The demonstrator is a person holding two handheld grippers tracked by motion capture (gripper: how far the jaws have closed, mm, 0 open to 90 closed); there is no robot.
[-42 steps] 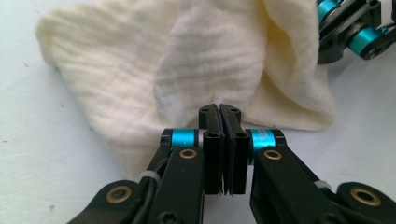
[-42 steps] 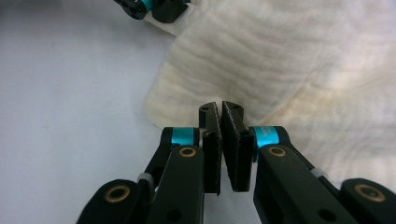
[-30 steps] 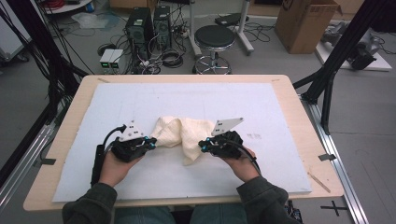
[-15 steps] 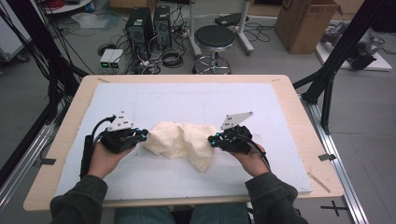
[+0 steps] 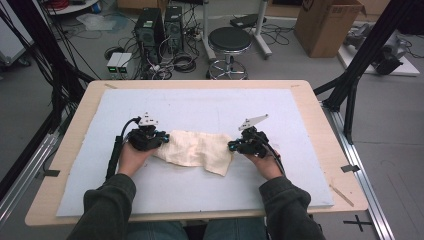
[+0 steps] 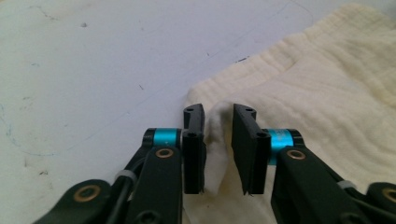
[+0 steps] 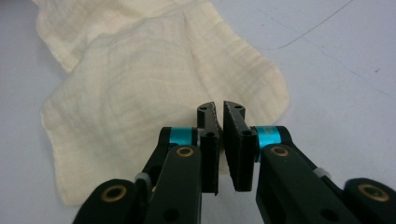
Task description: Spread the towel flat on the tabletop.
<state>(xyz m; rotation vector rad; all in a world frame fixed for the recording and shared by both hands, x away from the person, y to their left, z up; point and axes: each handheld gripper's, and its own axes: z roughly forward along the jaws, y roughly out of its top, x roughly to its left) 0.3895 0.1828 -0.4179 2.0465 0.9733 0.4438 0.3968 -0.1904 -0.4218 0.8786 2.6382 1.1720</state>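
Jaws on my left gripper (image 6: 218,140) have just been opening and now stand a little apart, with a raised fold of the cream cloth (image 5: 197,150) between them, brushing the left pad (image 6: 194,149) and clear of the other. Those on my right gripper (image 7: 220,140) have also just been easing apart to a thin slit at the cloth's right end, and whether they pinch its edge I cannot tell. Between my hands the cloth lies spread and rumpled on the pale blue mat (image 5: 200,107).

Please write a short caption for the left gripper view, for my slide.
Left hand-held gripper, jaws slightly apart around a fold of cream cloth on the white mat.
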